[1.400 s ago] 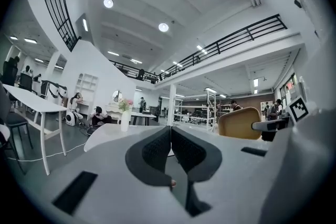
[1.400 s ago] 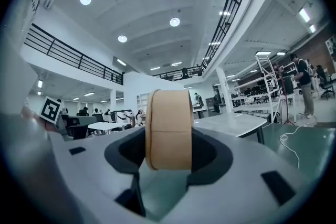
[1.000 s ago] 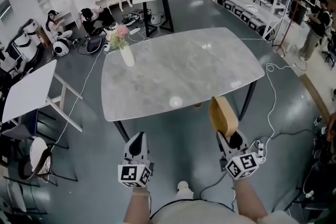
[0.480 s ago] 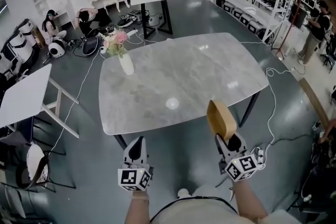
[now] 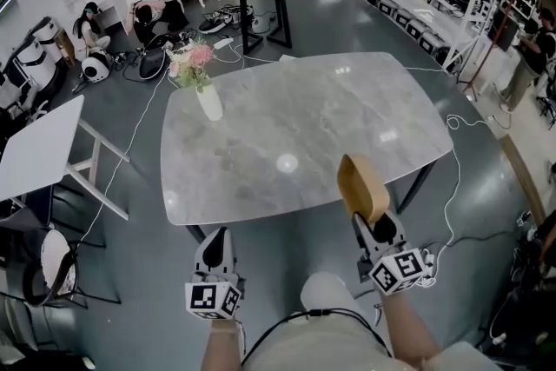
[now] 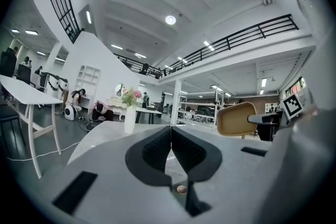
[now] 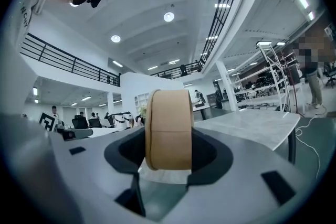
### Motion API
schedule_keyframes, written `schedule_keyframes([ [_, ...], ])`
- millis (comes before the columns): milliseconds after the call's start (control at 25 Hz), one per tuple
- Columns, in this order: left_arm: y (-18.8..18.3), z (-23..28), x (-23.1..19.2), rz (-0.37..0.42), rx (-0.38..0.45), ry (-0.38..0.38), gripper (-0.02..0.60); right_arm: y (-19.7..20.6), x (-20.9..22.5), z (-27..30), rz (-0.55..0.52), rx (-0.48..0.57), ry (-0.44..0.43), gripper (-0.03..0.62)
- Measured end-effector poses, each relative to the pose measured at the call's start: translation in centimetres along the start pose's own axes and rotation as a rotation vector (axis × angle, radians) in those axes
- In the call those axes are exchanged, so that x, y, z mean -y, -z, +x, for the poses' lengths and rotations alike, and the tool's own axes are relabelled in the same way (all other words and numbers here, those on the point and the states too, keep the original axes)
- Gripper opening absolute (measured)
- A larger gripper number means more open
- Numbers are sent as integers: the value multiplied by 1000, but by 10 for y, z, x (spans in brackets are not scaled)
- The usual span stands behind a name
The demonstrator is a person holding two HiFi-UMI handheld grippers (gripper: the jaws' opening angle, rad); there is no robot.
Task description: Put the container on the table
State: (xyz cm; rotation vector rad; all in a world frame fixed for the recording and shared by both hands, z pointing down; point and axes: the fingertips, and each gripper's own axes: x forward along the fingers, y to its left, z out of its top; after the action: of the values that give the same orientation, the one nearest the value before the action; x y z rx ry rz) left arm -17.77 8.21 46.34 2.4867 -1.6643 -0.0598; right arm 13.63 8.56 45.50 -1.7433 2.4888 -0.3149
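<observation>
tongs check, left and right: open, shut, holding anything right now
Left tongs: shut, nothing between them.
Right tongs: shut on the tan container.

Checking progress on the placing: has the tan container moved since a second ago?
Yes. The container, held in the right claw, has advanced toward the table; its far end now overlaps the table's near edge more.

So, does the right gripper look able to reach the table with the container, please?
Probably yes: the right gripper holds the container at the near edge of the table, that stretch is bare, and the vase stands far off at the left.
</observation>
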Motion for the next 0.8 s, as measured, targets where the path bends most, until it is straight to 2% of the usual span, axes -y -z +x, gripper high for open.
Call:
schedule_keyframes([
  [120,-9,12,-1,16,-2,6,5,-7,4,16,12,2,-19,221],
  [320,-4,45,0,-6,-11,1,5,-7,16,44,40,-2,-41,221],
  [480,4,89,7,-15,-6,20,5,0,42,75,63,-17,-55,221],
  [640,0,140,10,-17,2,27,5,-10,60,115,65,-23,-99,221],
  [800,-6,182,12,-19,9,30,5,-14,86,146,107,-30,-104,221],
])
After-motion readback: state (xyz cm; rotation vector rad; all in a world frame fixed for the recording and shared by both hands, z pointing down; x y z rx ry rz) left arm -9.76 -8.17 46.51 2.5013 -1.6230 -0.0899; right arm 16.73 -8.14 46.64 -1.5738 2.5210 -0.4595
